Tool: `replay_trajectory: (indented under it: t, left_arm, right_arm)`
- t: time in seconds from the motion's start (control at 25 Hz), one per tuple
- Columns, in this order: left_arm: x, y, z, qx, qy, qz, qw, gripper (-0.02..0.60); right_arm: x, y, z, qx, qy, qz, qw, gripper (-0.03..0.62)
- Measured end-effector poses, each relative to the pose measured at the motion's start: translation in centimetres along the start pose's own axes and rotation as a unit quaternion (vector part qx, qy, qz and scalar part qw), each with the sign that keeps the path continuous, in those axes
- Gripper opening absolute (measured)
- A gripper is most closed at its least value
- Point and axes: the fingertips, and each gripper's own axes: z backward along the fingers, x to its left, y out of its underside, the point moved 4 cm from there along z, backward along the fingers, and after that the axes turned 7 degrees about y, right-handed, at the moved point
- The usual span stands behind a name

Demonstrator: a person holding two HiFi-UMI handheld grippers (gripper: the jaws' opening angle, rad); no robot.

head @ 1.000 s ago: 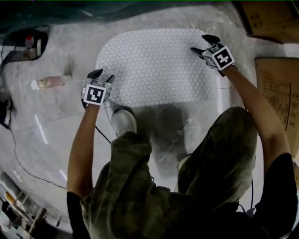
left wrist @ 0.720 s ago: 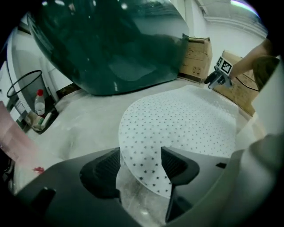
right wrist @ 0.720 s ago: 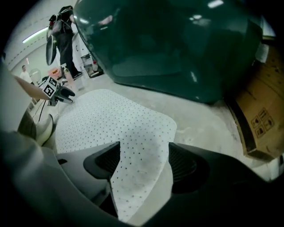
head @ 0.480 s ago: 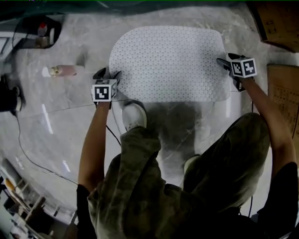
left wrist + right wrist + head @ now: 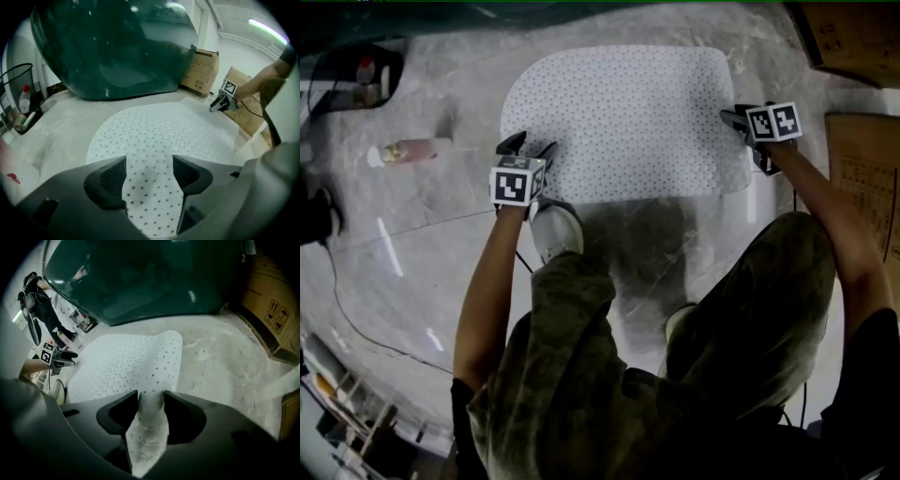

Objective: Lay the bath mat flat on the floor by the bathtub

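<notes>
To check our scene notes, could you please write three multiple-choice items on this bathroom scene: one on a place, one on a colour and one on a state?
1. Where does the bottle lie relative to the mat?
A: on it
B: on the floor, right of it
C: on the floor, left of it

2. What colour is the tub?
A: dark green
B: white
C: red

3. How do the left gripper's jaws stand?
A: shut on the mat
B: apart, over the mat
C: shut on the bottle

Answers:
1 C: the head view shows it on bare floor left of the mat.
2 A: both gripper views show a dark green wall.
3 B: the left gripper view shows a wide gap, with the mat lying flat below.
</notes>
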Motion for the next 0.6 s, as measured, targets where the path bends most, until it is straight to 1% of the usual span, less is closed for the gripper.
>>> replay_trajectory:
  t: [0.04, 0.08, 0.16, 0.28, 0.4, 0.52, 0.6]
  left_arm:
    - [-1.2, -0.6, -0.3, -0.002, 0.019, -0.004, 0.9998, 0.319]
    - [-2.4, -1.1, -0.6, -0.008, 0.035, -0.006, 0.9993, 0.319]
    - [-4.6, -2.3, -0.9, -0.028, 0.063, -0.007, 0.9976, 0.286]
    - [-7.2, -3.4, -1.0, -0.058, 0.100, 0.007, 0.9932, 0.278]
    - [-8.8, -3.5, -1.3, -0.065, 0.138, 0.029, 0.9879, 0.278]
    - [-9.4, -2.5, -1.5, -0.067, 0.158, 0.052, 0.9837, 0.278]
    - [-9.5, -1.9, -1.5, -0.068, 0.162, 0.062, 0.9825, 0.278]
  right_arm:
    - [0.6, -0.5, 0.3, 0.002, -0.004, 0.007, 1.000, 0.178]
    - [1.4, -1.1, 0.6, 0.003, -0.010, 0.016, 1.000, 0.154]
    - [3.9, -2.3, 1.0, 0.002, -0.030, 0.043, 0.999, 0.123]
    - [8.9, -3.9, 1.7, -0.013, -0.086, 0.084, 0.993, 0.103]
    - [12.8, -4.7, 1.4, -0.024, -0.147, 0.096, 0.984, 0.104]
    - [15.7, -4.9, 0.6, -0.019, -0.179, 0.108, 0.978, 0.107]
    - [17.2, -4.8, -0.2, -0.012, -0.202, 0.103, 0.974, 0.114]
